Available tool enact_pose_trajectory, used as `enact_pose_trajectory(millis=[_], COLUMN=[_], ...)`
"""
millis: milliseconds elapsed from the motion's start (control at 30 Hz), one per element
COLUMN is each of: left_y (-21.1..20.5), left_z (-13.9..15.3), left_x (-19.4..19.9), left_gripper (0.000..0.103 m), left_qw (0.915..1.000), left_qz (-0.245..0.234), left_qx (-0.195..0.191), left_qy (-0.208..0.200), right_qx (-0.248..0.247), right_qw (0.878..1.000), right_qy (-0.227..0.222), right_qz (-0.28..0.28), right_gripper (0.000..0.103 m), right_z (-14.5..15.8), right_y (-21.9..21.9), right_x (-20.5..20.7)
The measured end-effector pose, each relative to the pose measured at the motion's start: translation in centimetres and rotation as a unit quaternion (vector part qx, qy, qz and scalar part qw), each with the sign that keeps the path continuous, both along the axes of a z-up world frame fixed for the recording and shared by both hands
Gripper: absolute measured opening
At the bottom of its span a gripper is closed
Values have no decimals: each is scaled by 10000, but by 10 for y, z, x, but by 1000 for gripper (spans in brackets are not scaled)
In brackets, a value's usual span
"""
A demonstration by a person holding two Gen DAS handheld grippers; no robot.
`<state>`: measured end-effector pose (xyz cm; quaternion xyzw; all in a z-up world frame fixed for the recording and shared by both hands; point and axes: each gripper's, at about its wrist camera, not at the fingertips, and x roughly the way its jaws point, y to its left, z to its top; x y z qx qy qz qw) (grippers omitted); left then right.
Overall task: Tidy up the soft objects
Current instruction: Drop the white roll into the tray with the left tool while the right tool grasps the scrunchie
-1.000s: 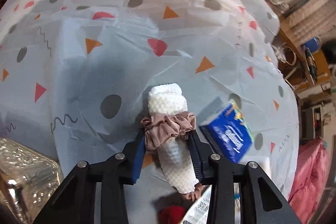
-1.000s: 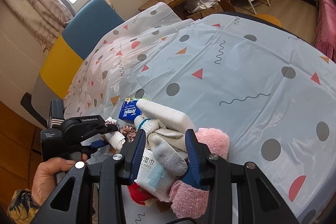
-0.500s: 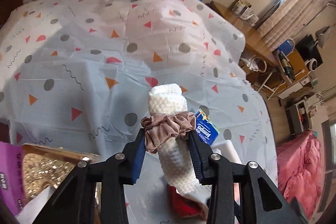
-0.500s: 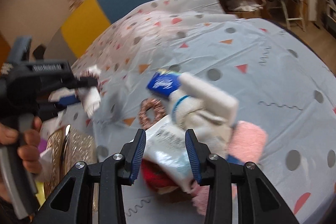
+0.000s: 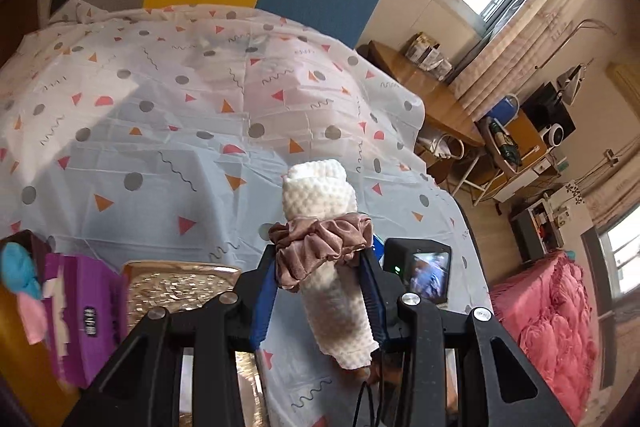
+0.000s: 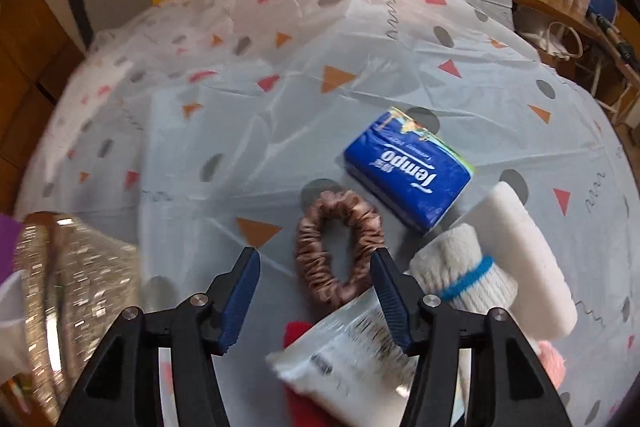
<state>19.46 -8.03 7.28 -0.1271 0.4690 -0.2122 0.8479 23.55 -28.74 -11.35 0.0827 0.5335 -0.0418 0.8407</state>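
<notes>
The left gripper [image 5: 322,291] is clamping its jaws on a rolled towel [image 5: 326,251] with a scrunchie around it, mid-frame above the surface [image 5: 160,155]. The right gripper [image 6: 316,291], jaws just having been opening and now standing wide with nothing pressed, is hovering over a second scrunchie [image 6: 340,247] at lower centre. Closing here is risking catching the wipes pack [image 6: 348,351] lying beside it, or pinching only one side of the loop.
</notes>
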Motion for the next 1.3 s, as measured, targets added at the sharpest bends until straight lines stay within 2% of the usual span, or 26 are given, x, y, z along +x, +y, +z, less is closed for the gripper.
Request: enact_pose_trajectory(millis=[167, 200, 233, 267, 333, 500, 600, 700, 800, 833, 933, 1033, 1100, 1300], left_y=[43, 51, 63, 73, 99, 162, 209, 253, 301, 313, 346, 360, 362, 350], left_z=[21, 25, 28, 31, 34, 23, 3, -19, -49, -59, -100, -137, -150, -150], left_x=[-18, -22, -26, -31, -40, -60, -77, -99, -127, -135, -153, -160, -156, -114], left_gripper=[40, 40, 40, 40, 40, 40, 40, 40, 40, 40, 40, 40, 40, 40], left_qw=[9994, 9992, 9989, 9985, 9974, 9948, 9927, 9886, 9791, 9762, 9671, 9592, 9569, 9613], left_qz=[60, 79, 122, 169, 312, 725, 1061, 1421, 1997, 2150, 2534, 2754, 2792, 2671], left_qx=[-181, -191, -180, -170, -160, -74, -118, -222, -183, -149, -153, -109, -146, -23], left_qy=[-280, -339, -422, -493, -633, -715, -567, -453, -335, -261, 151, 632, 786, 676], right_qx=[-218, -250, -269, -277, -168, 130, 142, 21, -113, -112, -62, -25, -36, -178], right_qw=[9996, 9996, 9995, 9995, 9997, 9977, 9949, 9930, 9927, 9931, 9929, 9933, 9933, 9917], right_qy=[156, 158, 146, 151, 133, -100, -74, 156, 430, 252, 287, 178, 165, 46], right_qz=[-84, -51, 12, 46, 150, 661, 994, 1168, 1125, 1142, 1151, 1138, 1145, 1275], right_gripper=[56, 51, 31, 24, 18, 17, 18, 18, 18, 18, 20, 20, 20, 23], right_z=[-15, -15, -15, -14, -11, 10, 14, 4, -18, -18, -20, -23, -23, -25], right_y=[-2, -1, 1, 4, 11, 44, 66, 78, 79, 78, 75, 72, 69, 76], right_x=[14, 13, 14, 14, 13, -6, -25, -49, -63, -66, -65, -64, -67, -83])
